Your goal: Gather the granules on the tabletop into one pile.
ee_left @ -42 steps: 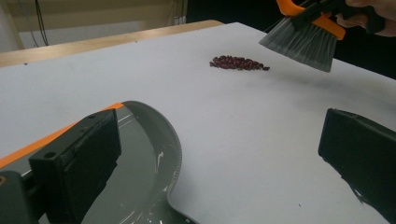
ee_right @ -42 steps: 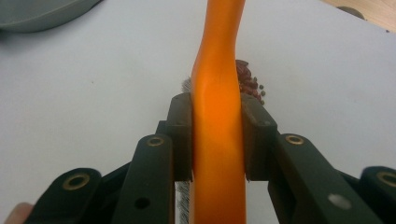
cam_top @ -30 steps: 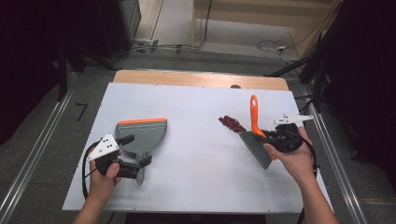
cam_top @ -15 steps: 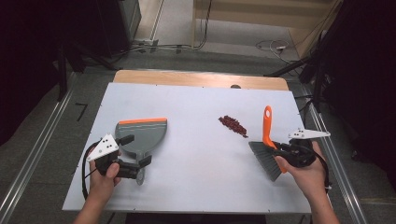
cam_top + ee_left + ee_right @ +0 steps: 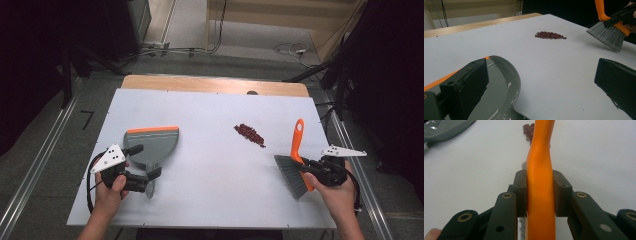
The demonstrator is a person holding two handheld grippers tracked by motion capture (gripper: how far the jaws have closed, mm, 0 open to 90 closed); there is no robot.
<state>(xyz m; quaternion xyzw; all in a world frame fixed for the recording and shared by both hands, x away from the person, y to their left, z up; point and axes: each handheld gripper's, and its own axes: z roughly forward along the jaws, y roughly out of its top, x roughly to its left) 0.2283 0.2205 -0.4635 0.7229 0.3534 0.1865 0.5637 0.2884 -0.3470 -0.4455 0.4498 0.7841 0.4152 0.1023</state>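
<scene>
A small pile of dark red beans [image 5: 249, 134] [image 5: 550, 35] [image 5: 528, 130] lies right of the table's middle. My right gripper [image 5: 314, 169] [image 5: 540, 192] is shut on the orange handle of a hand brush [image 5: 298, 137] near the right edge. The grey bristles [image 5: 291, 174] [image 5: 610, 35] point toward the near side, apart from the beans. A grey dustpan with an orange lip [image 5: 152, 142] [image 5: 499, 100] [image 5: 446, 130] rests flat at the left. My left gripper [image 5: 146, 160] [image 5: 540, 72] stands open over the dustpan's rear, the pan next to its left jaw.
The white tabletop [image 5: 210, 110] ends in a wooden strip [image 5: 210, 84] at the far side. Metal rails [image 5: 35, 170] run along the floor on both sides, and cables [image 5: 290, 49] lie beyond the table. Bare surface separates the dustpan from the beans.
My right hand has carried the brush rightward and toward the near edge, away from the beans. The left hand and dustpan have stayed put.
</scene>
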